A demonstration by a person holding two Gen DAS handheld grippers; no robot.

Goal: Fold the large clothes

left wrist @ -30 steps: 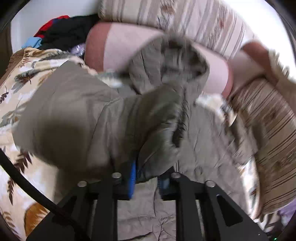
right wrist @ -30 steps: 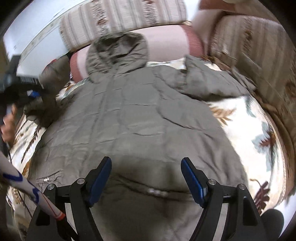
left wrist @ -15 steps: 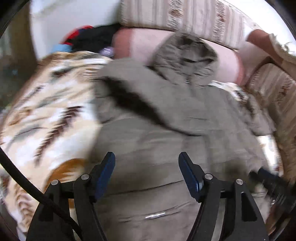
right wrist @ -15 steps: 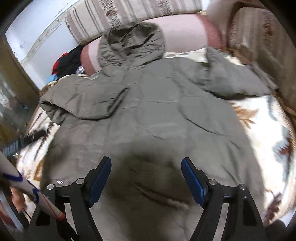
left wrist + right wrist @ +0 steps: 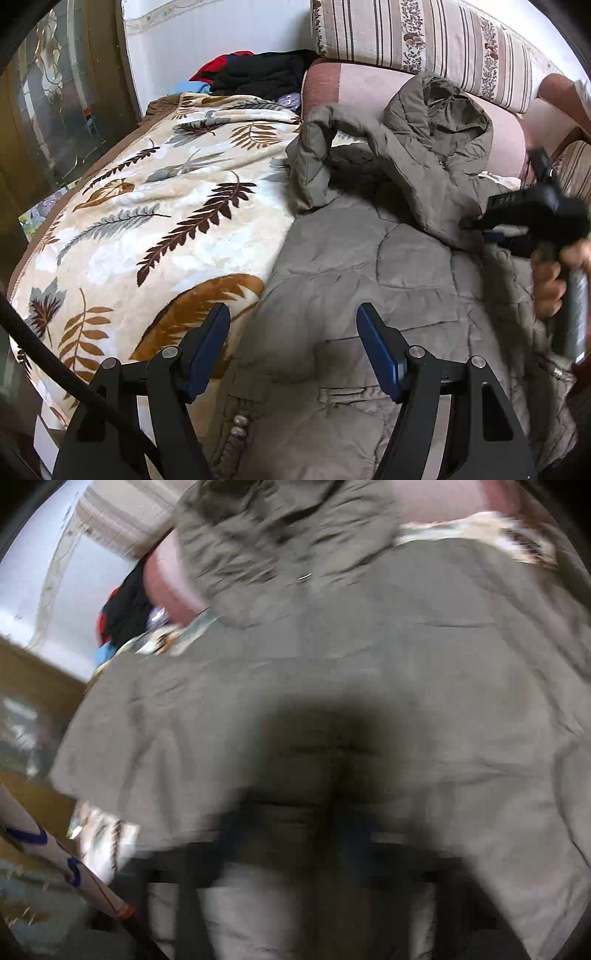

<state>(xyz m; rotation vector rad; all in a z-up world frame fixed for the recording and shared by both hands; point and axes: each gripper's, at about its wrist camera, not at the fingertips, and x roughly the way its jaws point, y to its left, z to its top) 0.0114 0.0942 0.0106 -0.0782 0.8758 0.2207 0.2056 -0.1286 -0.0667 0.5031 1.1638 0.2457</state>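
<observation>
Coat (image 5: pixel 369 258) lies spread on blanket (image 5: pixel 147 221), one sleeve (image 5: pixel 314 158) folded in. Left gripper (image 5: pixel 291 347) hovers above hem, jaws apart, empty. Right gripper (image 5: pixel 517 229) low on coat; too blurred to tell its state. Risk: puffy fabric slips from a shallow pinch, sleeve springs back.

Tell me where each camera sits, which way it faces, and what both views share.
Left wrist: on the left gripper, open, facing along the coat toward the sofa back; the right gripper and the hand holding it show at right.
Right wrist: low over the coat, badly blurred; its own fingers are only dark smears.
Shared: coat, hood, blanket.
</observation>
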